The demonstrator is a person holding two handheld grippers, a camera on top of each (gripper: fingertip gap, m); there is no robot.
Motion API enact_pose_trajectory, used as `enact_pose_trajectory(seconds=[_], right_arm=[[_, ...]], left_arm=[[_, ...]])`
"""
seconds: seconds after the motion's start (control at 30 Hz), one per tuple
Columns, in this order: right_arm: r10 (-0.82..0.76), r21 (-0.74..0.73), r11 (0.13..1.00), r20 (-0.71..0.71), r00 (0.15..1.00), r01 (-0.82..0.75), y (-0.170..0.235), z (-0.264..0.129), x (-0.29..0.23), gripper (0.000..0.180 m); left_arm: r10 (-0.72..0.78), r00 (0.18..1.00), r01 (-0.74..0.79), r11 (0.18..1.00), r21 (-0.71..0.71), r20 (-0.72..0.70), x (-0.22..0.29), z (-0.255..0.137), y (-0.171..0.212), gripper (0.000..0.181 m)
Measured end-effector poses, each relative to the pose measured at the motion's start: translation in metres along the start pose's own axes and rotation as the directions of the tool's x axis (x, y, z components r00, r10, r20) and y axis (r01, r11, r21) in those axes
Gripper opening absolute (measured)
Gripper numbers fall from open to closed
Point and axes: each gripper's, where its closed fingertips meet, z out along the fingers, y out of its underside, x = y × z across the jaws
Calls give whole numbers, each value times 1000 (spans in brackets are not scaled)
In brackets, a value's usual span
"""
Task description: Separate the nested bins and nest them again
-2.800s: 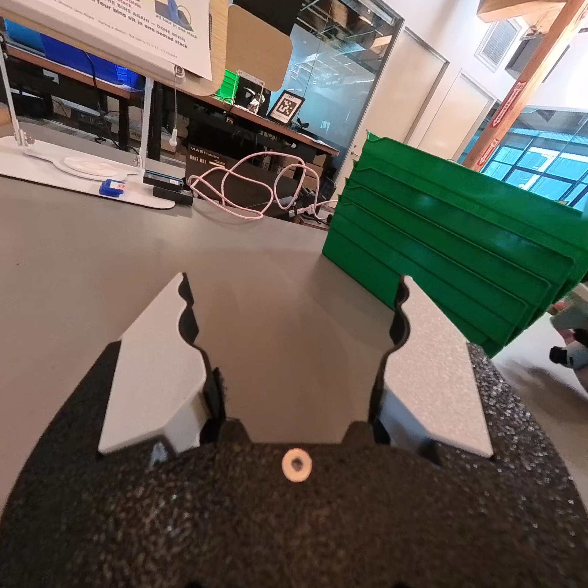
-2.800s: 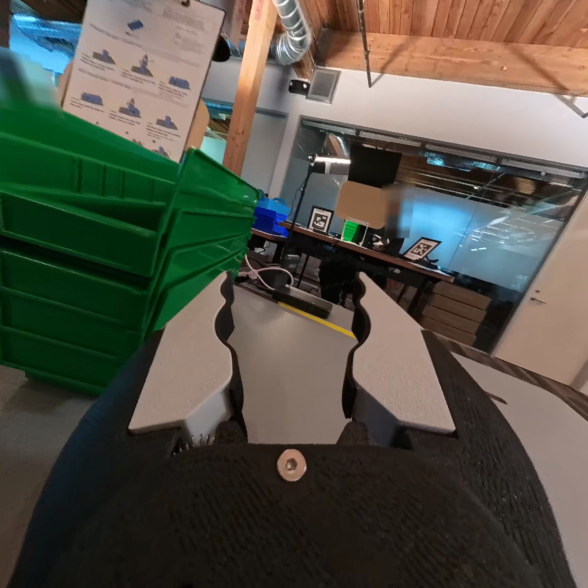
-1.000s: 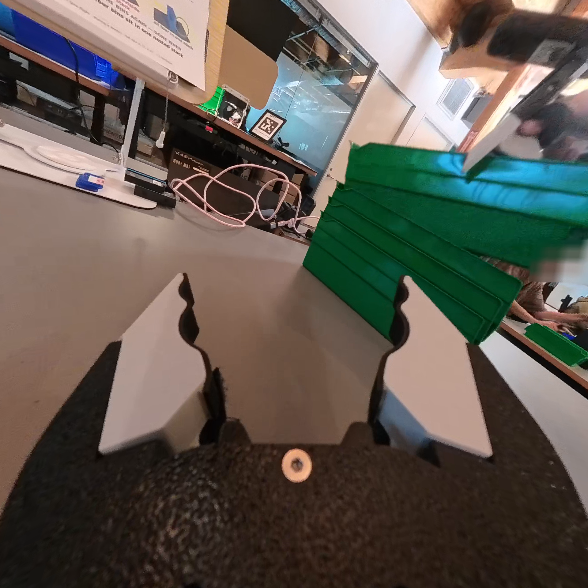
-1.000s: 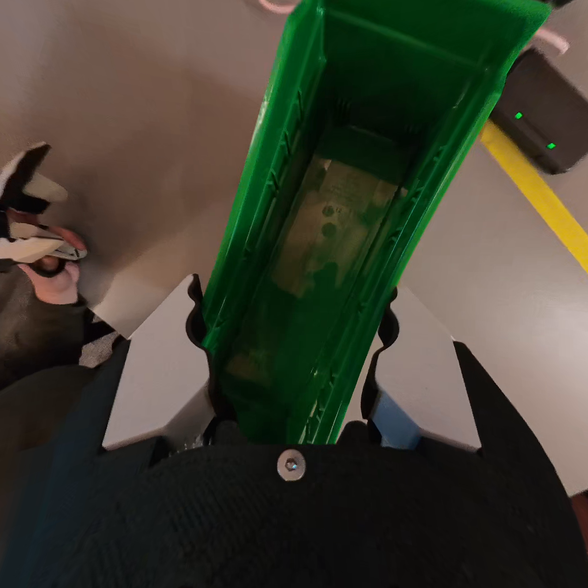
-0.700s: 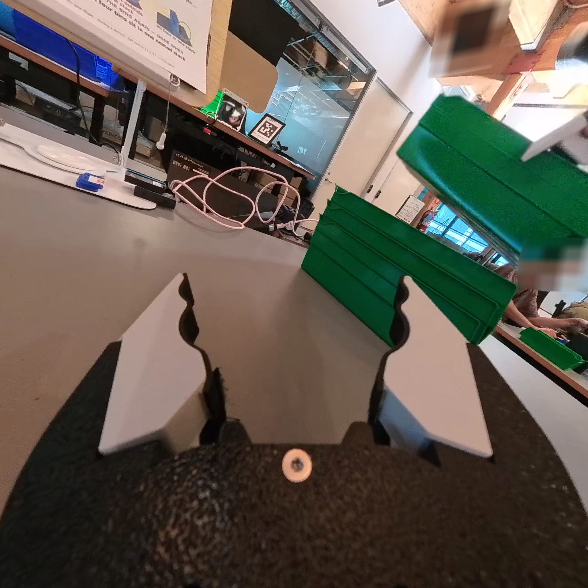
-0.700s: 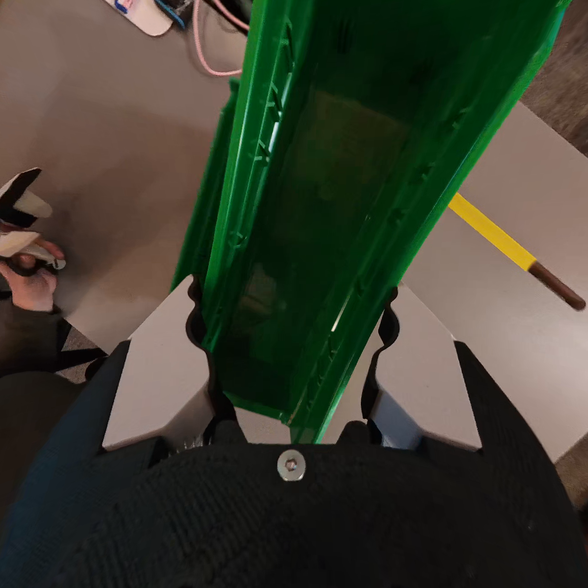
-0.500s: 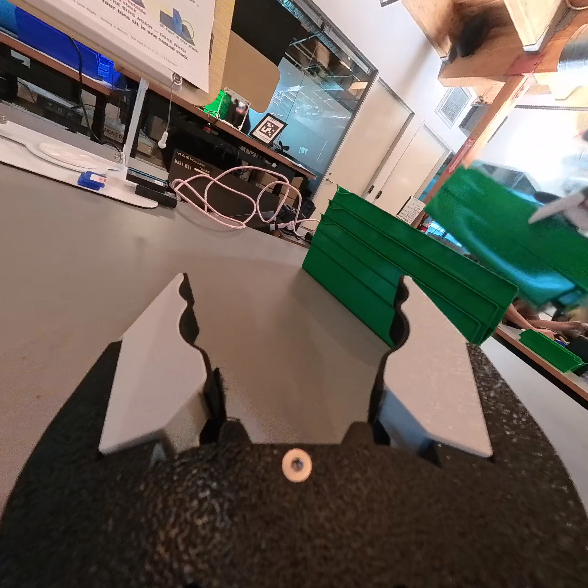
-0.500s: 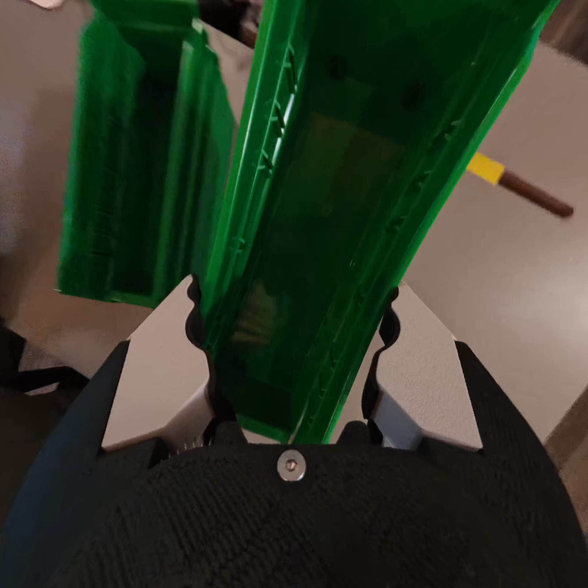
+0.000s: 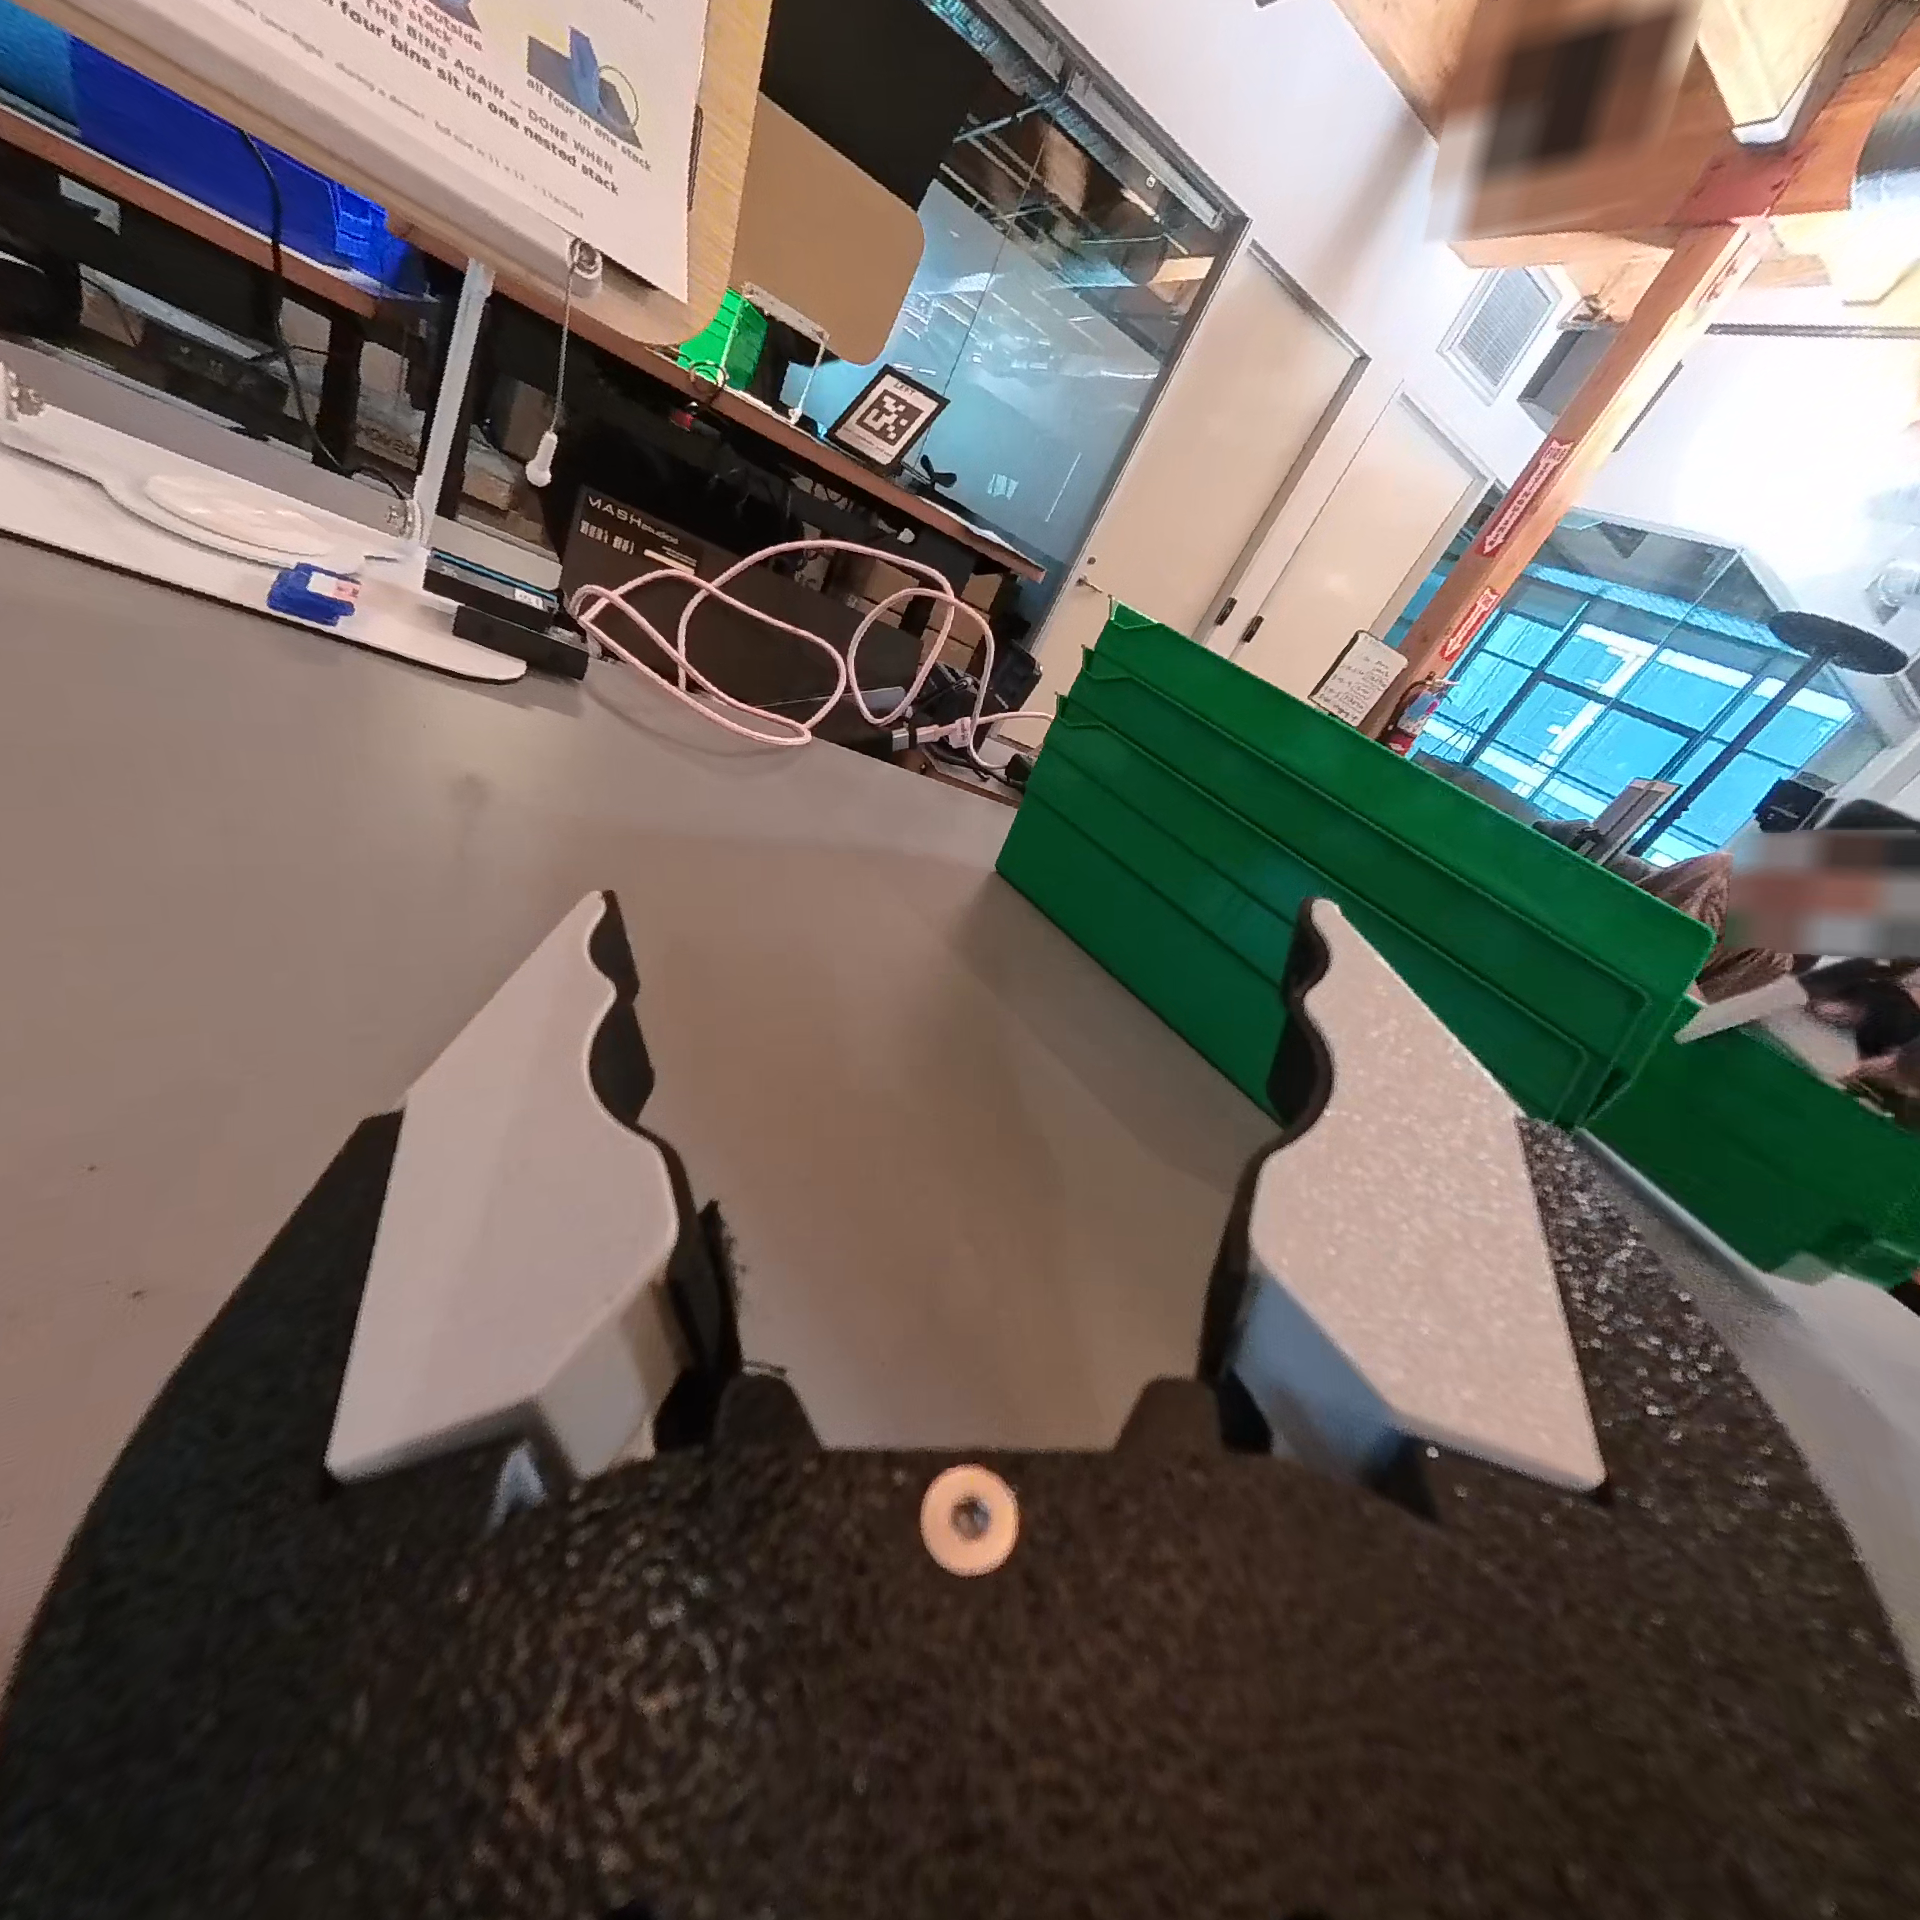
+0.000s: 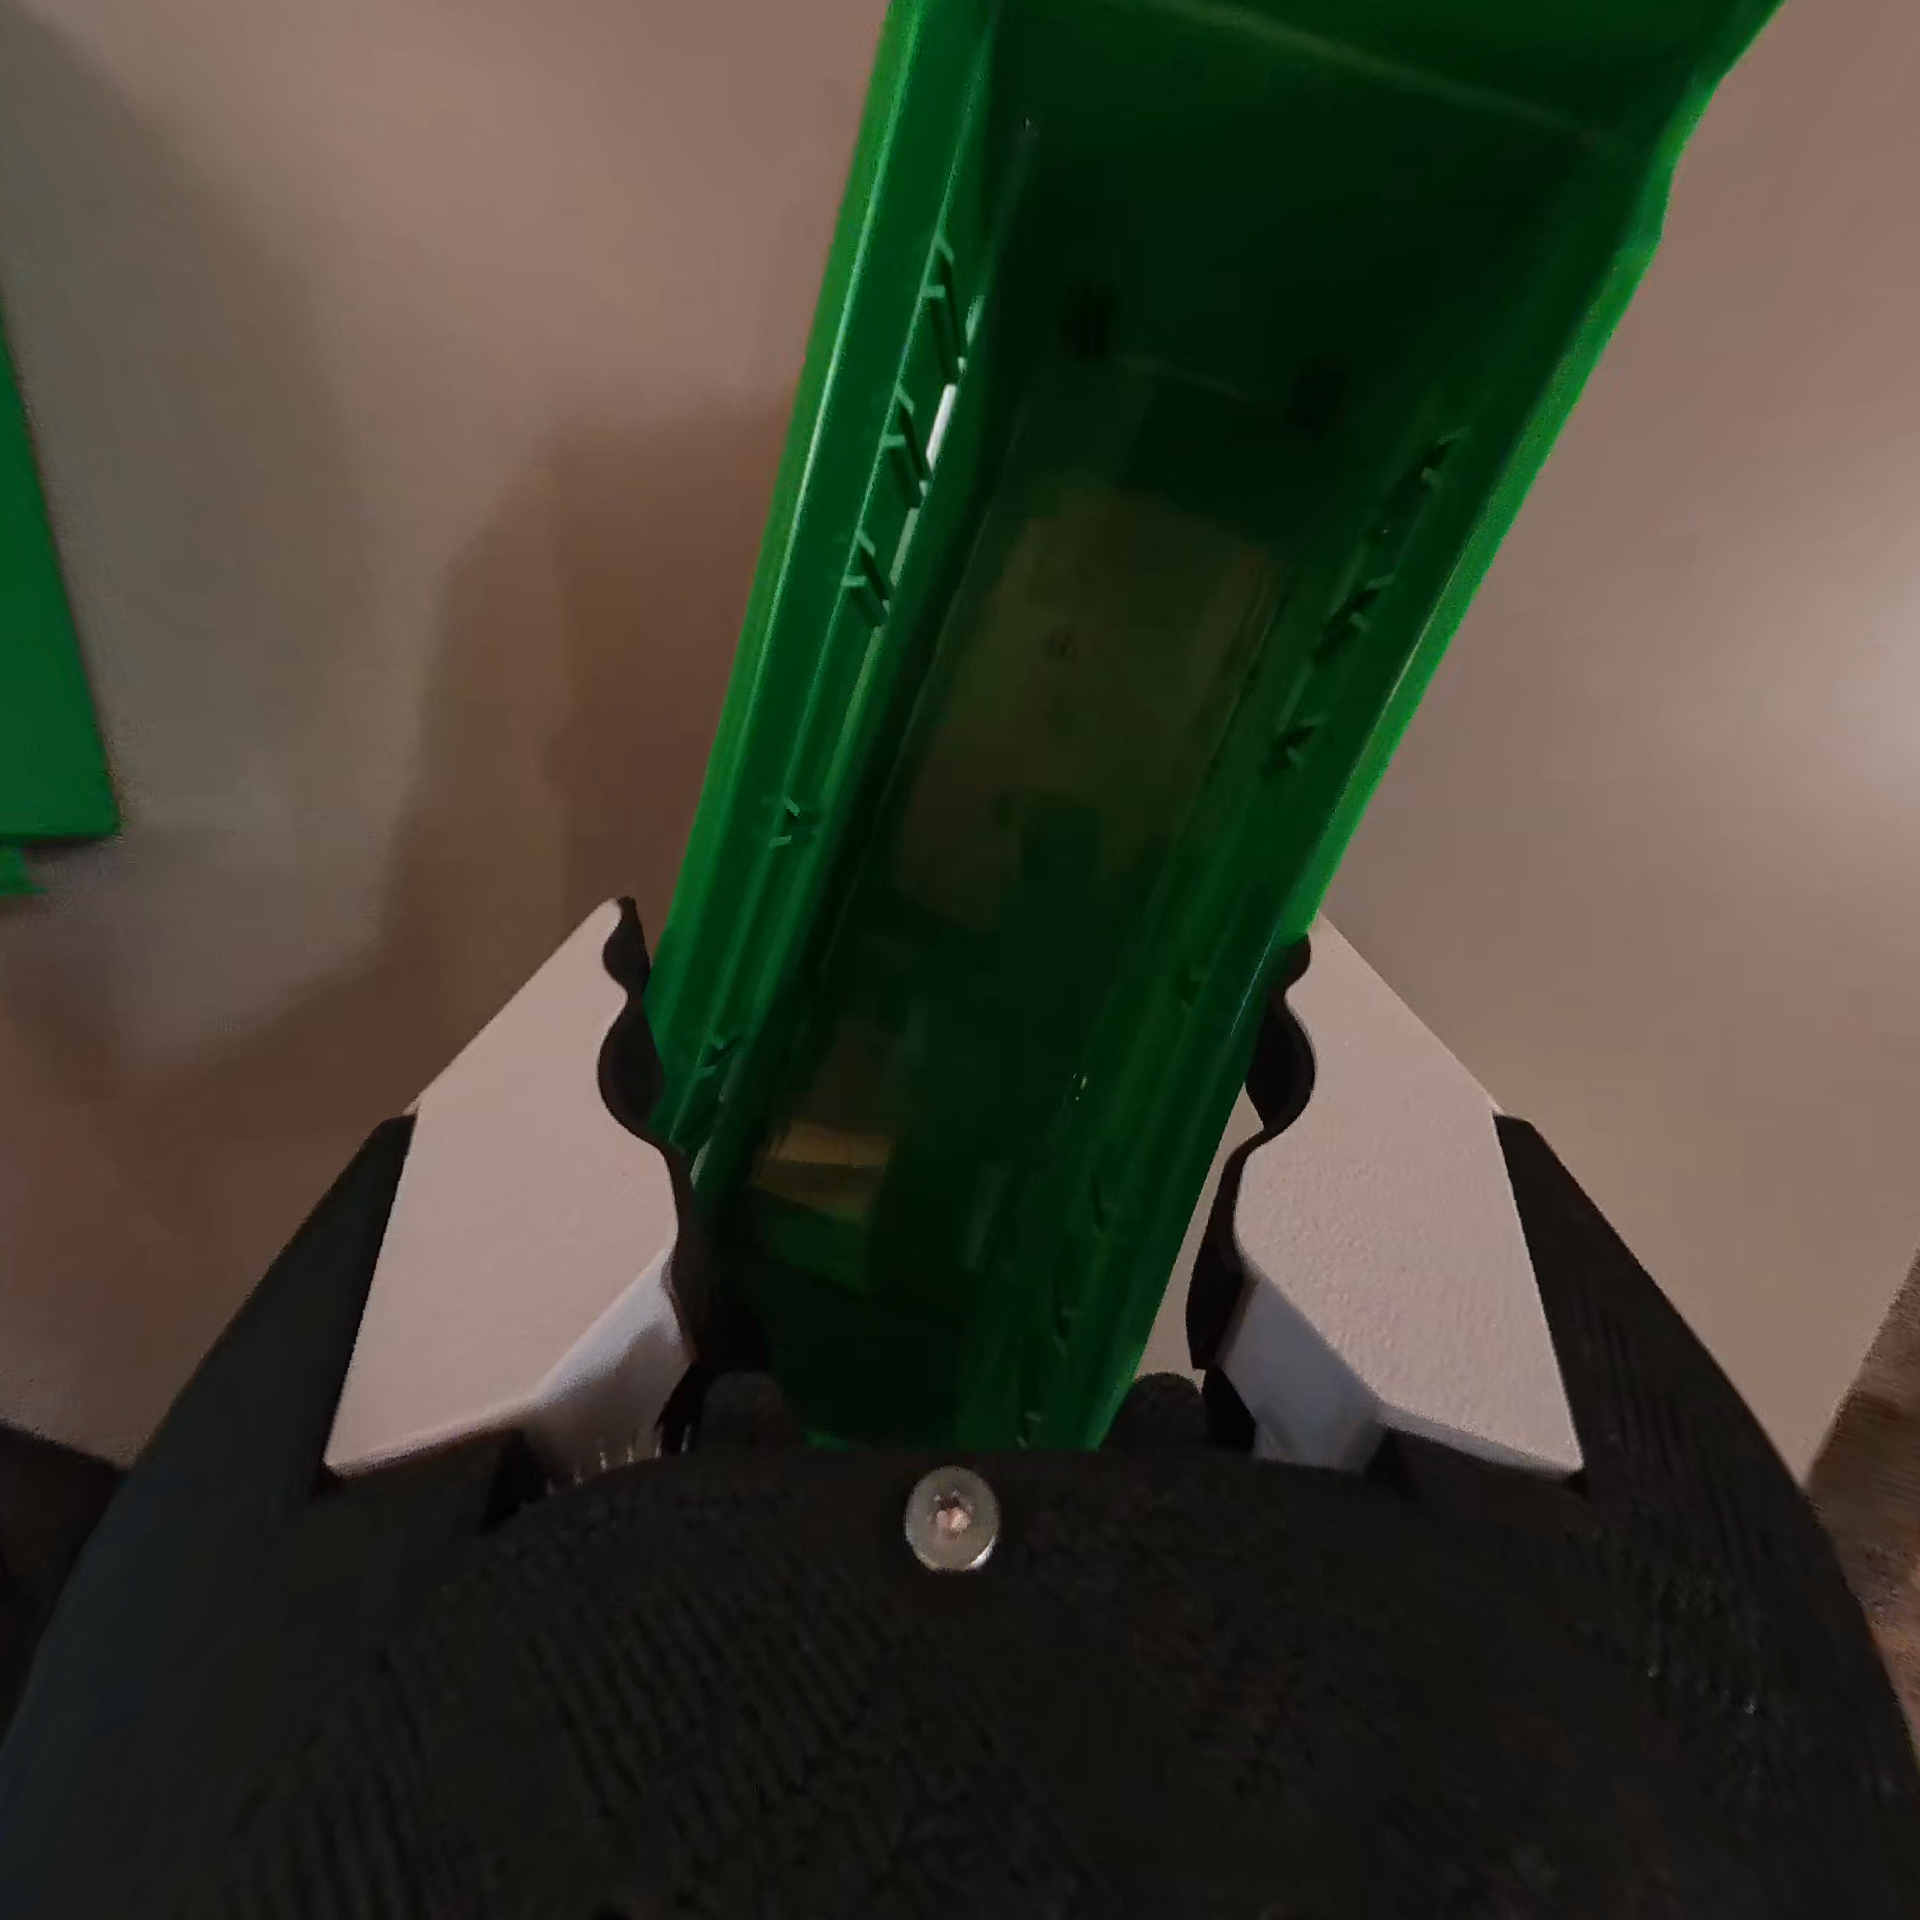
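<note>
A: What sits around the left gripper?

B: Bare grey table lies between its fingers, which are spread wide with nothing in them. At about one o'clock from it stands the stack of nested green bins, three rims showing one above another, on the table and apart from the fingertips. At eleven o'clock a looped pink cable lies near the table's far edge, with a white board and a small blue block farther left. A printed sheet hangs above them at the top left.

A: Anything in the way of the stack?

B: Nothing lies between the left gripper and the stack. At three o'clock a separate green bin sits low beside the stack's near end, with the right gripper's white fingertip at its rim.

A: And the right gripper?

B: It is clamped on that separate green bin, one finger against each long wall at the near end. The bin runs away toward twelve o'clock, long and narrow, ribbed inside, with a pale label on its floor.

A: The surface beneath?

B: Plain grey-beige table; a corner of the stack shows at nine o'clock, well apart. Across the room are desks, glass partitions, a wooden post and windows.
</note>
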Motion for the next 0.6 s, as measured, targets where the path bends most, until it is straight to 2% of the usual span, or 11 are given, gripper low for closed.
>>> enact_pose_trajectory(seconds=[0.23, 0.4, 0.5, 0.6], right_arm=[[80, 83, 994, -66, 995, -74, 4, 7, 20, 122], [130, 185, 976, -75, 989, -114, -5, 7, 20, 143], [99, 325, 944, -104, 990, -61, -24, -20, 6, 150], [-8, 472, 880, -92, 996, 51, -50, -58, -39, 148]], left_arm=[[-4, 1000, 4, 1000, -3, 0, 0, 1, 0, 121], [-4, 1000, 4, 1000, -7, 1, -1, 1, 1, 121], [-3, 1000, 3, 1000, -7, 3, -1, 1, 1, 121], [-4, 1000, 4, 1000, -10, 5, -1, 1, 1, 122]])
